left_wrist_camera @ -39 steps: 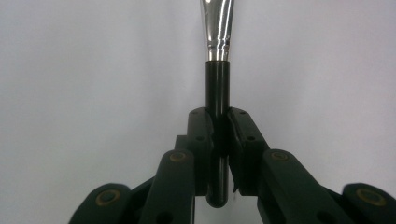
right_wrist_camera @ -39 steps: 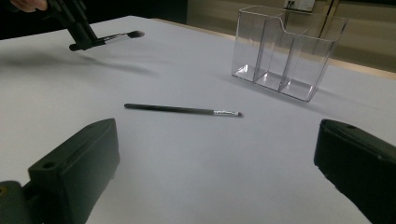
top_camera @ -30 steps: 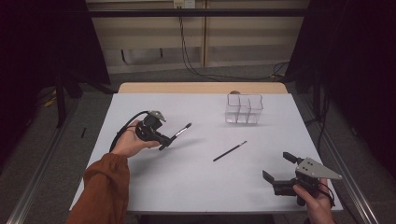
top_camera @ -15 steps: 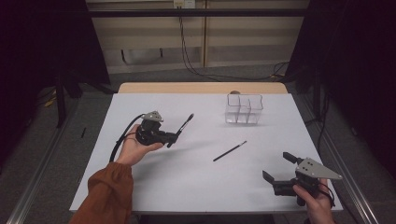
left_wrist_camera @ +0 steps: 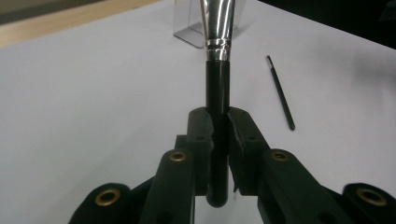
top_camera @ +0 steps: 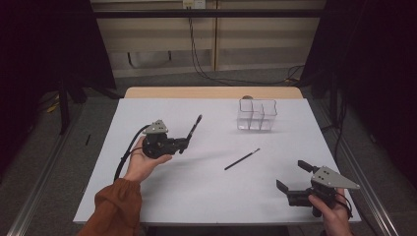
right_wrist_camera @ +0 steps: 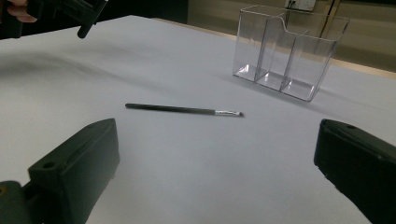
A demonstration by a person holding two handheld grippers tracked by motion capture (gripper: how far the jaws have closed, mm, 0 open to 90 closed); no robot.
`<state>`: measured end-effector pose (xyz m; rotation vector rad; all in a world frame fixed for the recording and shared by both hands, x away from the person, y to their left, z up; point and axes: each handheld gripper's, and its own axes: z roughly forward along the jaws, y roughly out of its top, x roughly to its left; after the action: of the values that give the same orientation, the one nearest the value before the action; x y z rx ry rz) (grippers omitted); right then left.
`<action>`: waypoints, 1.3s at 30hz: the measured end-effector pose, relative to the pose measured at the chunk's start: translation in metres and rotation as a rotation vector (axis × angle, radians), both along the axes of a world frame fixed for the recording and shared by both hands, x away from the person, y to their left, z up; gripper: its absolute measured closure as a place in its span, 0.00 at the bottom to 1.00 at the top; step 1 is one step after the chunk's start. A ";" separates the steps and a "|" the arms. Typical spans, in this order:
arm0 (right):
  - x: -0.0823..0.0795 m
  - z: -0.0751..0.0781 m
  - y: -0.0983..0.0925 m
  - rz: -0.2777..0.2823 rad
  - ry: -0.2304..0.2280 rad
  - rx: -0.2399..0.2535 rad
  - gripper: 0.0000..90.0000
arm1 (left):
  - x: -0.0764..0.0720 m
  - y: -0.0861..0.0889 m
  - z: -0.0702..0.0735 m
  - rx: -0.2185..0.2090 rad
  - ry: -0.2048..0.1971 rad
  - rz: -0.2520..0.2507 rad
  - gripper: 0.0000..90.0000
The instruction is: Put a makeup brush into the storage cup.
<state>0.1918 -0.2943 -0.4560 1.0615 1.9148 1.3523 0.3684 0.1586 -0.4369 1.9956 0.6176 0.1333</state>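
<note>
My left gripper (top_camera: 183,144) is raised over the left-middle of the white table, shut on the black handle of a thick makeup brush (top_camera: 193,128) whose silver ferrule (left_wrist_camera: 216,23) points up and away. In the left gripper view my left gripper (left_wrist_camera: 219,128) clamps the handle between both pads. A thin black brush (top_camera: 242,159) lies flat at the table's centre; the thin brush (right_wrist_camera: 182,110) lies ahead of my right gripper (right_wrist_camera: 215,158). My right gripper (top_camera: 295,176) rests open near the front right edge, with nothing between its jaws. A clear plastic organizer (top_camera: 257,115) stands at the back right.
The clear organizer (right_wrist_camera: 292,51) has three upright compartments with nothing in them. A white sheet (top_camera: 206,191) covers the table, with a wooden strip (top_camera: 211,93) at the far edge. Cables hang down the back wall. Dark floor surrounds the table.
My left hand has carried the thick brush rightward and tipped it more upright. The right gripper and the thin brush have stayed put.
</note>
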 end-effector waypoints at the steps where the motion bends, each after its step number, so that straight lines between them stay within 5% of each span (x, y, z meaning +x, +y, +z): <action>1: 0.000 0.000 0.000 0.001 0.000 0.000 0.00 | -0.001 0.000 -0.001 -0.018 -0.003 0.007 0.89; 16: 0.000 0.000 0.002 0.015 -0.002 0.000 0.00 | -0.018 0.008 -0.002 -0.128 -0.007 0.019 0.89; 39: -0.001 0.001 0.015 0.100 -0.002 0.001 0.00 | -0.062 0.010 0.001 -0.179 -0.040 -0.004 0.89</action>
<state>0.1905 -0.2789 -0.4552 0.9761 1.9888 1.4085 0.3068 0.1687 -0.4359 1.8173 0.5797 0.1119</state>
